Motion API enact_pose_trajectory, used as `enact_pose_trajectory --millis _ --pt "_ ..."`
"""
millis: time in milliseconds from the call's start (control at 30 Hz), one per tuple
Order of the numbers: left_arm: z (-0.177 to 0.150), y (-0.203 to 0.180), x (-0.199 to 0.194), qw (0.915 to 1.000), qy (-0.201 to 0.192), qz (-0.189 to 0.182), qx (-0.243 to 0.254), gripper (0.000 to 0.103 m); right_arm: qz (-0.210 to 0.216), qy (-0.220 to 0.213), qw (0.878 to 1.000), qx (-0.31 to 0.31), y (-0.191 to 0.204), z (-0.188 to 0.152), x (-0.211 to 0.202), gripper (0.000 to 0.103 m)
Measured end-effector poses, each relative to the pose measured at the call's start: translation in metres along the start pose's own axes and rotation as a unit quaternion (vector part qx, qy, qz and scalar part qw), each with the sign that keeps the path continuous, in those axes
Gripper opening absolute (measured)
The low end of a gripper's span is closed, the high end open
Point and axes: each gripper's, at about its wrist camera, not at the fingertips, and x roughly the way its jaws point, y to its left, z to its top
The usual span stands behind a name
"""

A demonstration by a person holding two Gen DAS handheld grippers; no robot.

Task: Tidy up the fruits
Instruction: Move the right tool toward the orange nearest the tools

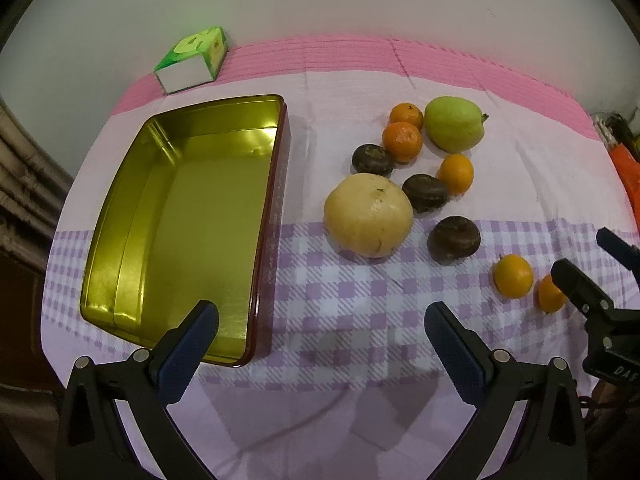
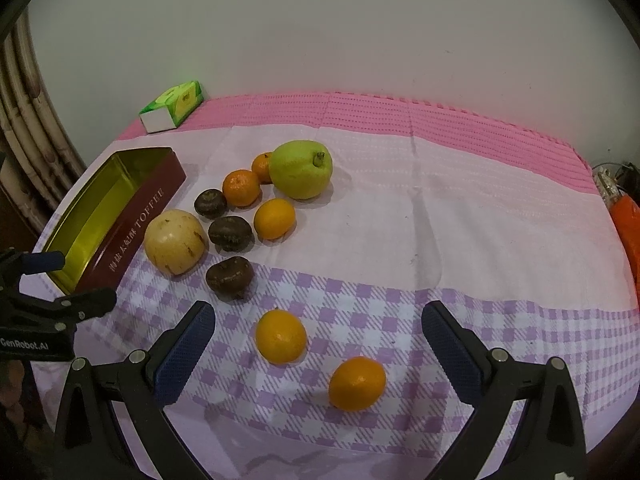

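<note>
Home setting; cloth-covered table [image 2: 440, 208], tissue box [image 2: 172, 110], toffee tin [image 1: 276, 184]

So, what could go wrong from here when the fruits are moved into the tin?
1. The round orange nearest the open right claw lies loose on the cloth and may roll when nudged.
2. The large yellow pear looks wide for a claw and could slip.
3. The light toffee tin may slide if bumped.
</note>
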Motion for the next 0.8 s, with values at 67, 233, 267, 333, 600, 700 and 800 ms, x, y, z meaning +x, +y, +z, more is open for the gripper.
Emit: enact_pose_trajectory --millis 67,233,267,333,600,700,800 --pt "0.001 0.002 -0.001 1.0 -0.001 0.001 -0.004 0.102 -0.004 0.003 1.0 -0.001 -0.001 0.0 0.001 0.102" --pt "0.002 0.001 -0.001 1.0 -0.001 0.007 -0.003 0.102 -0.01 0.011 1.0 -0.003 -0.005 -0.003 0.002 0.102" --pt "0.002 0.001 0.0 1.0 0.0 0.009 -0.001 0.102 -0.012 0.013 1.0 -0.004 -0.005 -0.003 0.002 0.102" --pt "0.002 0.0 0.0 1.0 0.0 0.009 0.0 0.102 -0.015 0.02 1.0 -0.006 -0.007 -0.006 0.003 0.102" --pt "0.0 0.002 0.002 1.0 0.001 0.007 -0.003 0.102 -0.022 0.052 0.998 -0.024 -0.01 -0.019 0.006 0.102" --pt "0.0 0.001 0.002 1.0 0.0 0.007 -0.003 0.102 -0.027 0.06 0.997 -0.032 -0.01 -0.023 0.008 0.102" --pt "0.0 -0.001 0.002 1.0 -0.001 0.006 0.001 0.102 -0.029 0.067 0.997 -0.028 -0.012 -0.025 0.01 0.1"
